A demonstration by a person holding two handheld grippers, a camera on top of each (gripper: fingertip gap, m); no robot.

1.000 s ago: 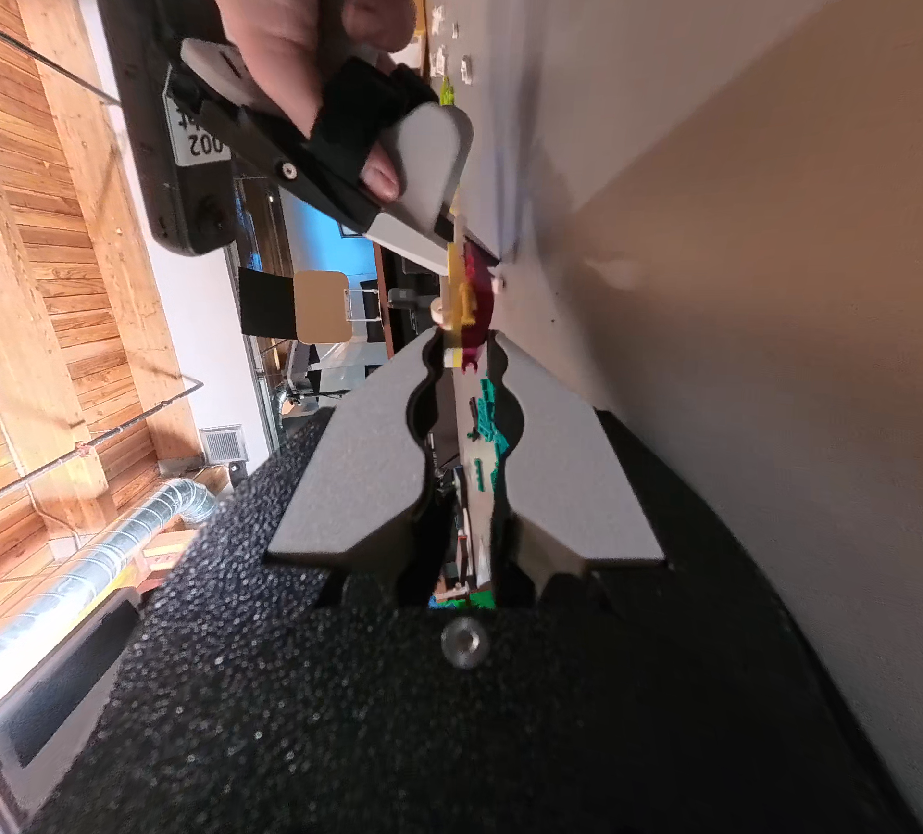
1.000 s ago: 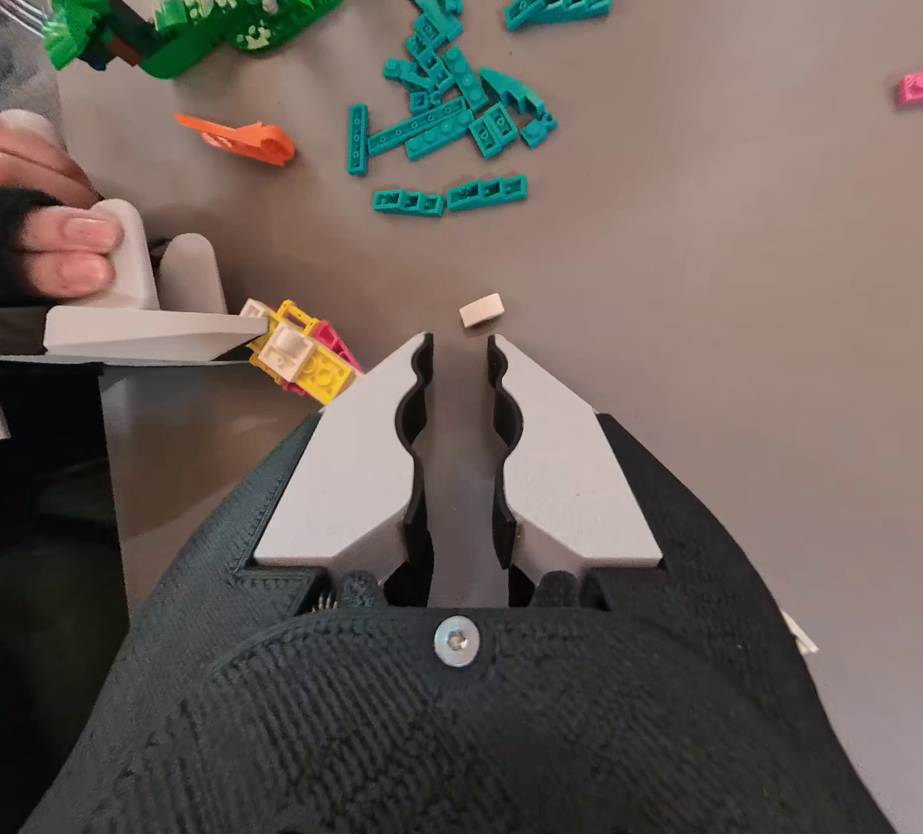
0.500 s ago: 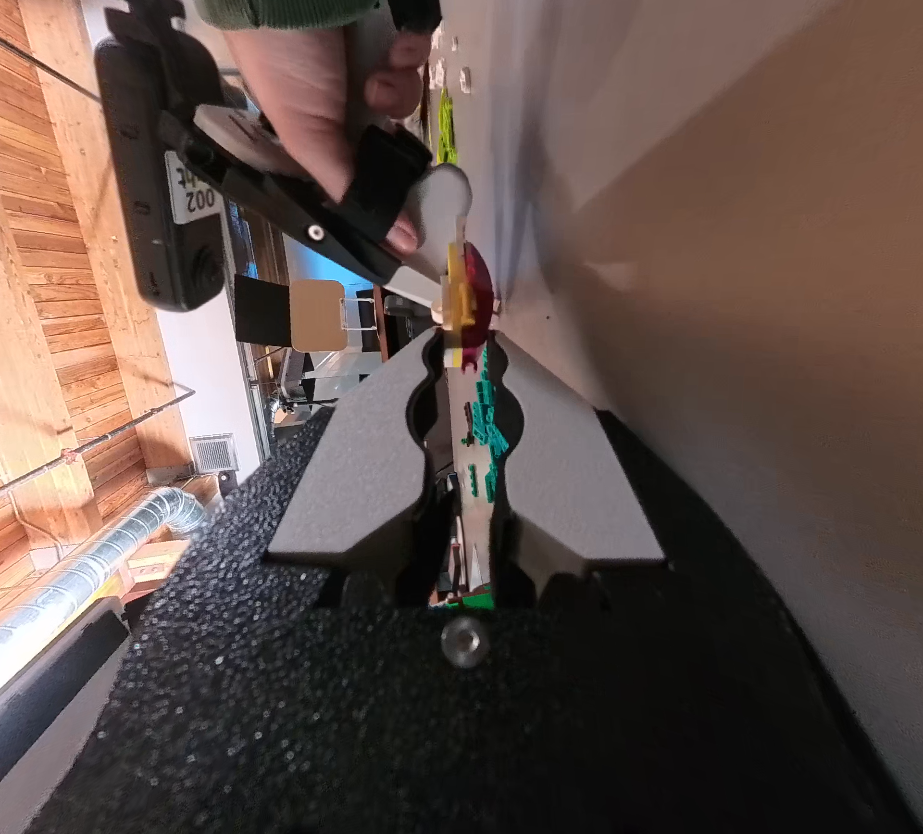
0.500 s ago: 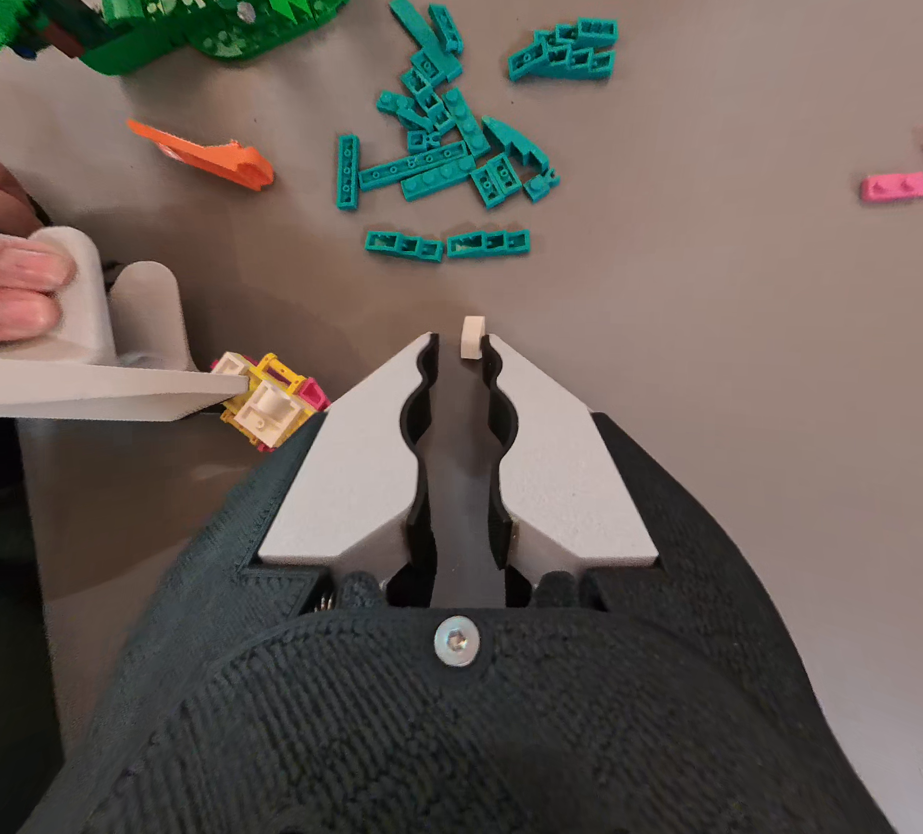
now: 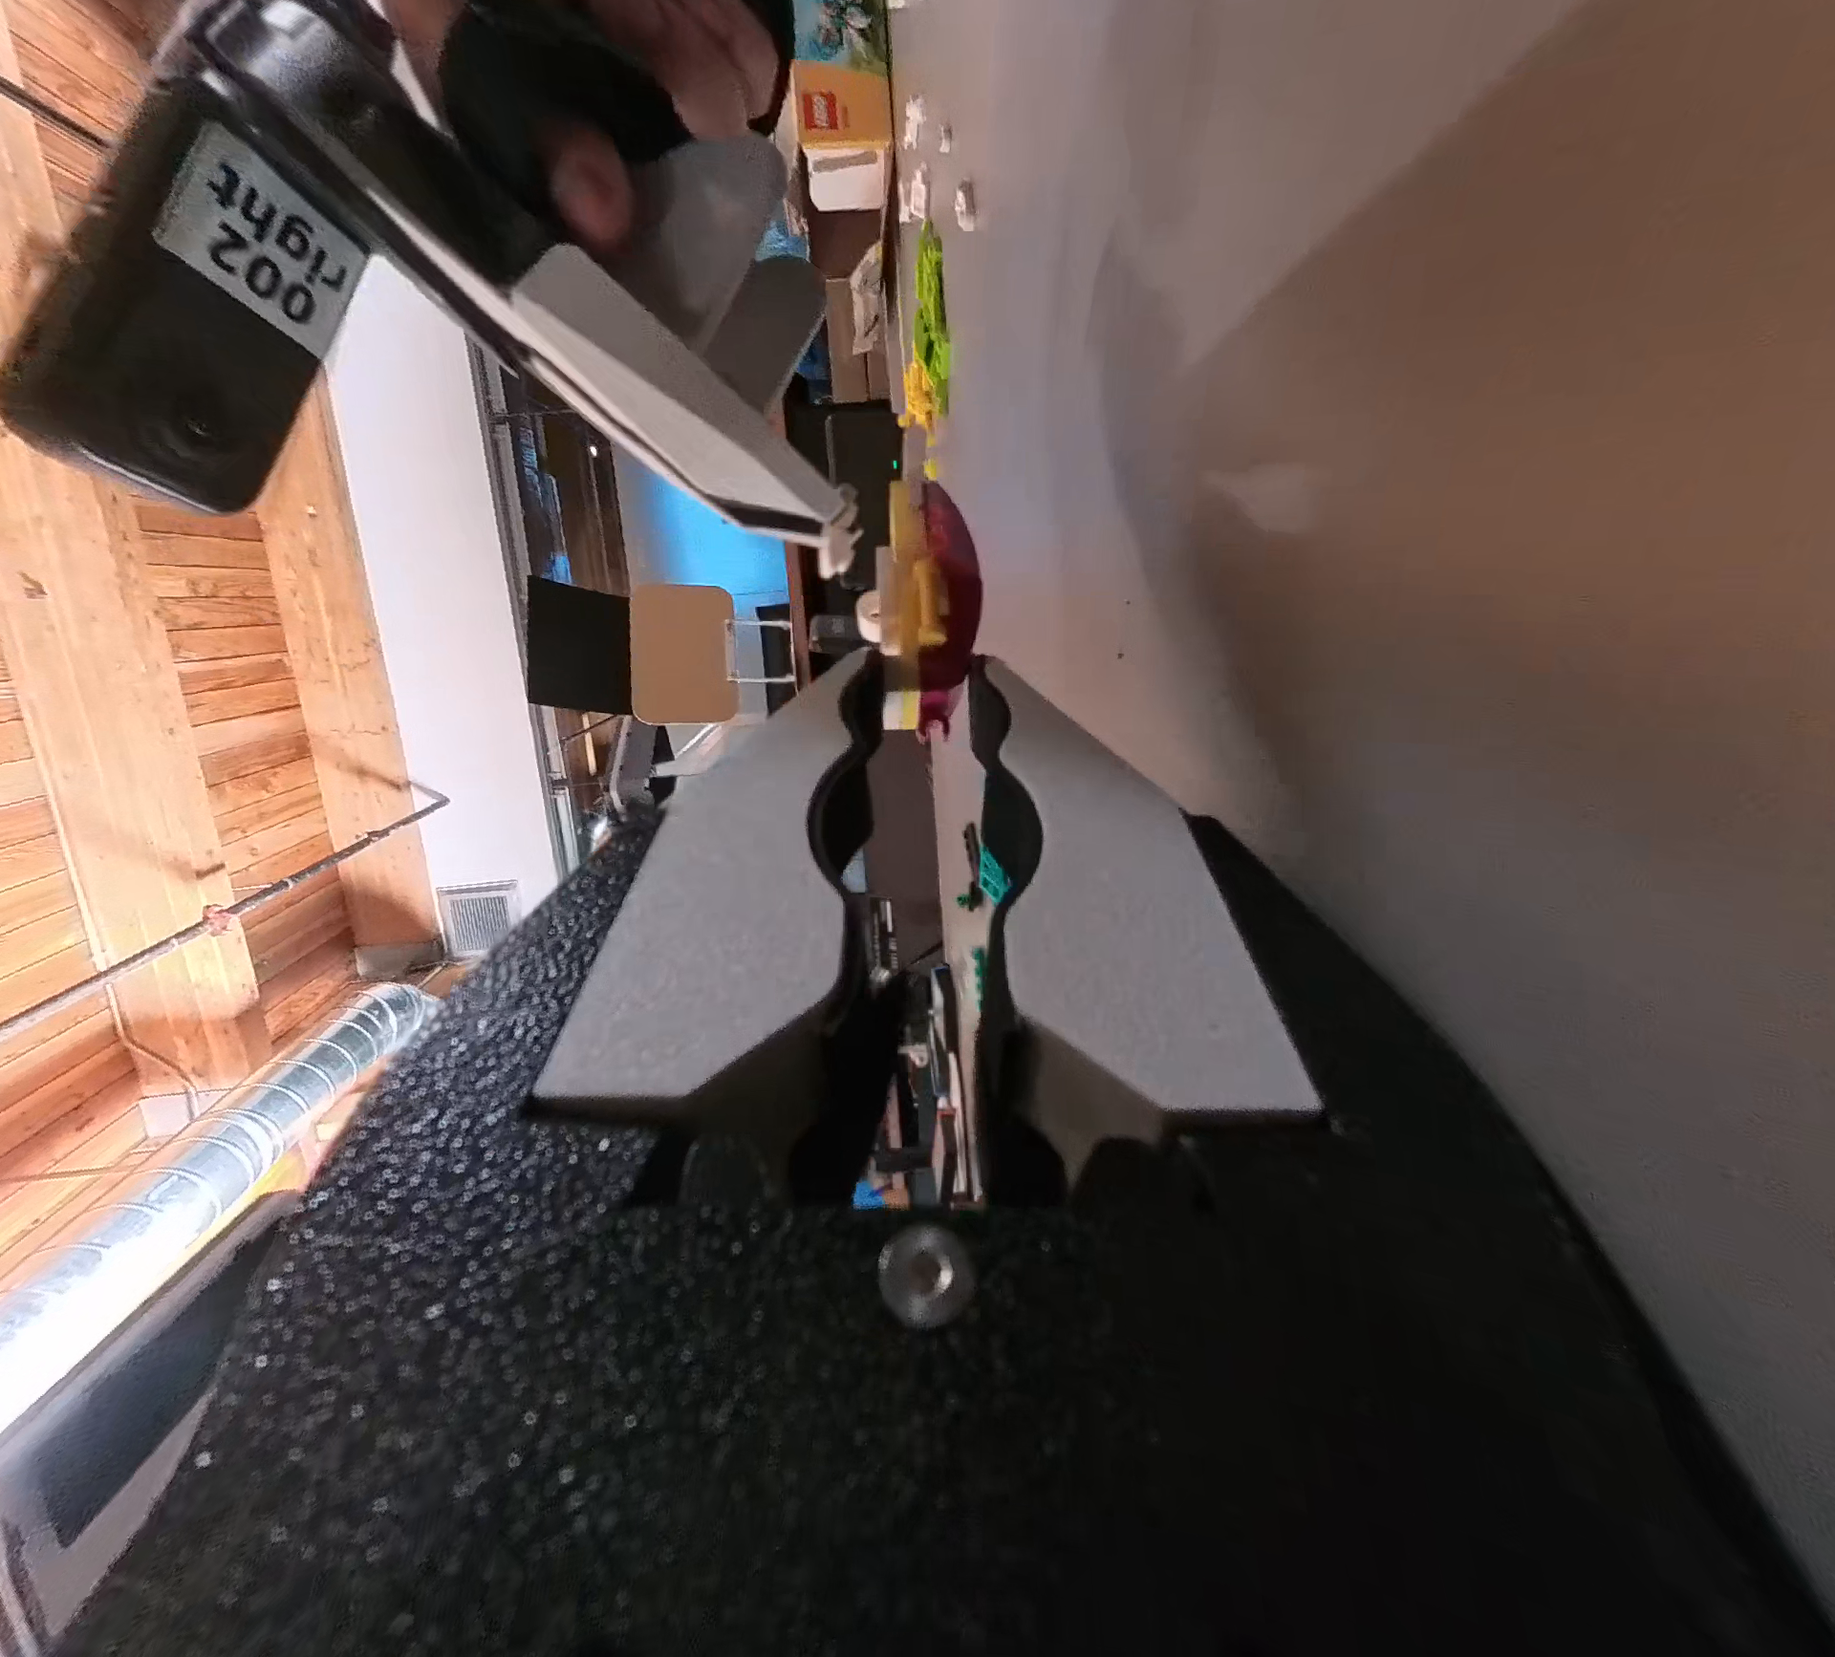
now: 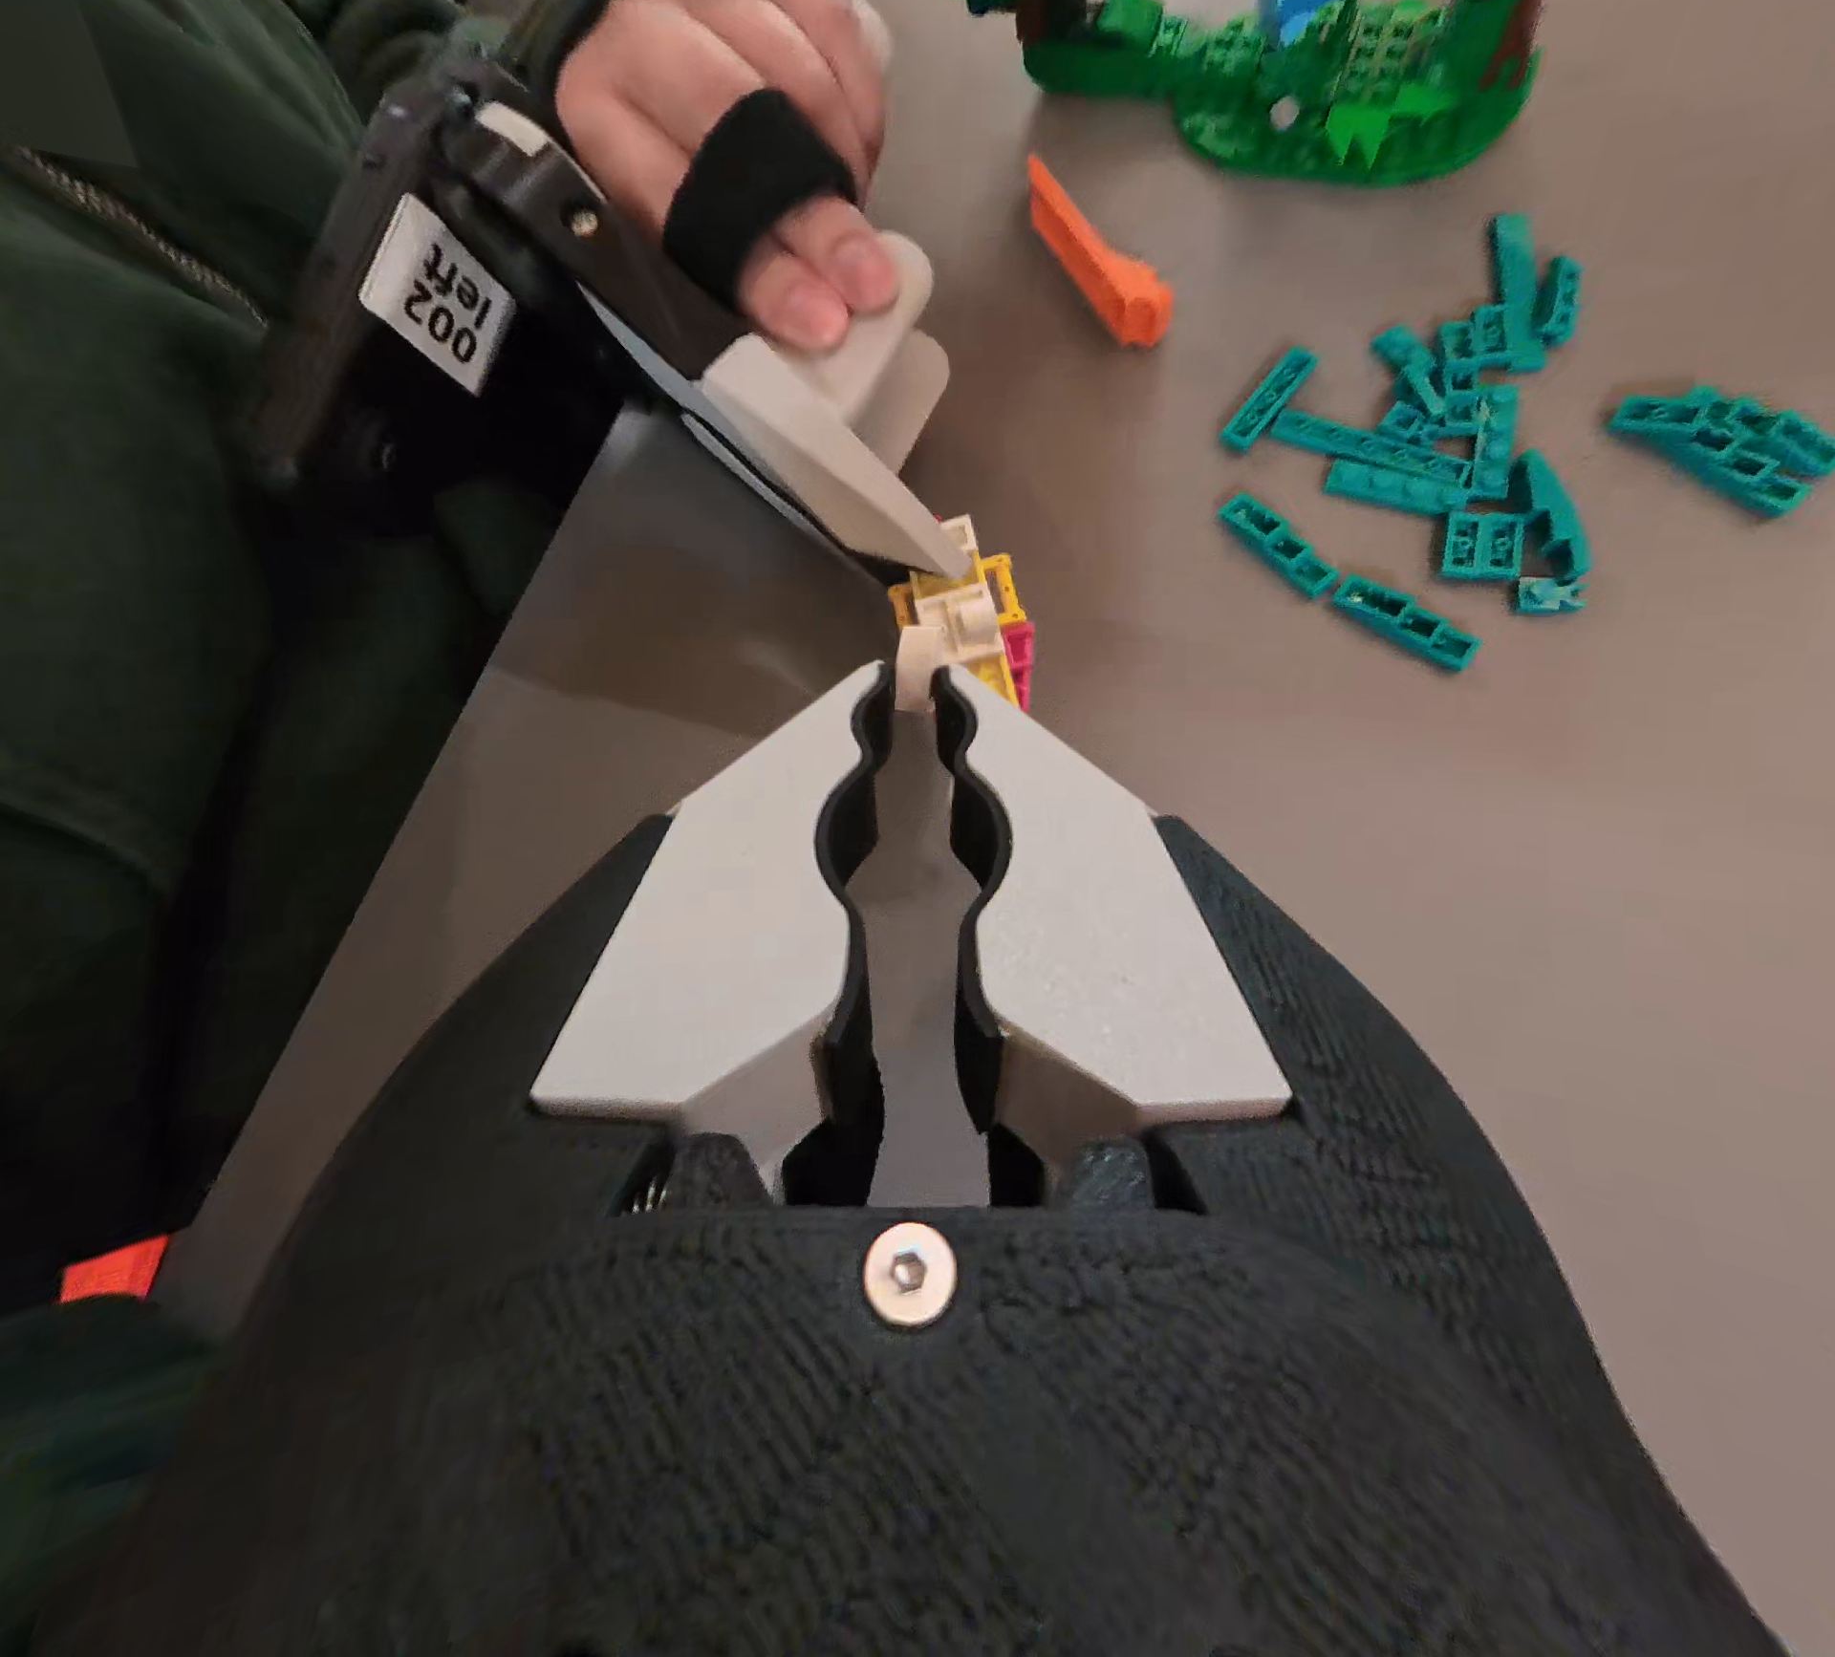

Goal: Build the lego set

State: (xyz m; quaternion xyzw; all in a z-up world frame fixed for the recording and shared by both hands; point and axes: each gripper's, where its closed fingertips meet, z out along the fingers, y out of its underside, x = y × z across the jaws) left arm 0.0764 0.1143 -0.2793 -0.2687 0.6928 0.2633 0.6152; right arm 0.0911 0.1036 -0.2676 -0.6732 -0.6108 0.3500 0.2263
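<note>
My left gripper (image 5: pixel 923 678) is shut on a small assembly of yellow, white and magenta bricks (image 5: pixel 928 597), held just off the grey table (image 5: pixel 1489 617). In the right wrist view the left gripper (image 6: pixel 928 562) comes in from the upper left, still clamped on that assembly (image 6: pixel 978 617). My right gripper (image 6: pixel 909 684) is shut on a small white piece (image 6: pixel 916 668) and holds it against the near side of the assembly. The right gripper (image 5: pixel 839 525) also shows in the left wrist view, with the white piece at its tip, beside the assembly.
A green build with blue leaves (image 6: pixel 1291 80) stands at the back. An orange brick separator (image 6: pixel 1092 259) and a pile of teal pieces (image 6: pixel 1470 468) lie on the table (image 6: pixel 1390 865). The table edge and a person's green sleeve are at the left. Lime pieces (image 5: pixel 928 309) lie farther off.
My right gripper closed on the white piece that lay on the table, lifted it and carried it left to the assembly. The left gripper kept its hold on the assembly.
</note>
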